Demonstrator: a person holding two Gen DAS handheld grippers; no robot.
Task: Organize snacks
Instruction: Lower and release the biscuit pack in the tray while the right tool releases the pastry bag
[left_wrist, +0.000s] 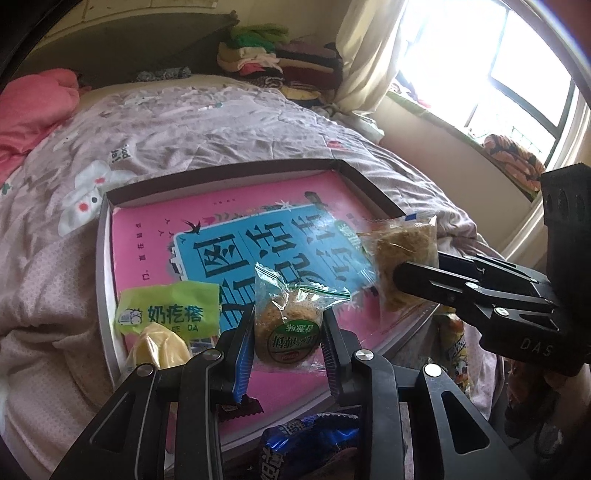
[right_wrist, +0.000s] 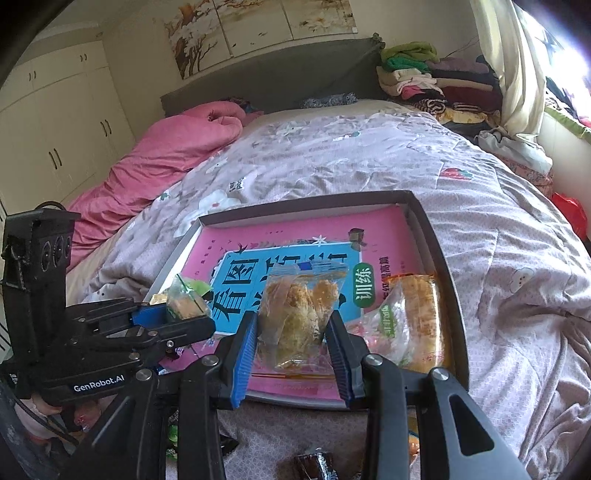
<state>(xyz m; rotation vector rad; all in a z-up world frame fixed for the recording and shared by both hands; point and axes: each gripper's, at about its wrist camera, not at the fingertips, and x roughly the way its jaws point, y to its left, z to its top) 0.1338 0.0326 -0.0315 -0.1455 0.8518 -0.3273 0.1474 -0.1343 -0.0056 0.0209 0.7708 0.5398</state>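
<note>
Left gripper (left_wrist: 288, 332) clamps round clear-wrapped cake (left_wrist: 291, 328); right gripper (right_wrist: 291, 339) clamps crumbly clear-wrapped pastry (right_wrist: 299, 314). Placing step; next, release inside pink-lined shallow box (right_wrist: 436, 236).

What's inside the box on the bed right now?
In the box lies a pink book, with a green milk-snack packet and a bread packet on it. Whatever is under the book is hidden.

A blue-wrapped snack (left_wrist: 310, 443) is lying partly hidden behind the left gripper (left_wrist: 288, 332). A dark-wrapped snack (right_wrist: 314, 467) is being cut off by the bottom edge.
</note>
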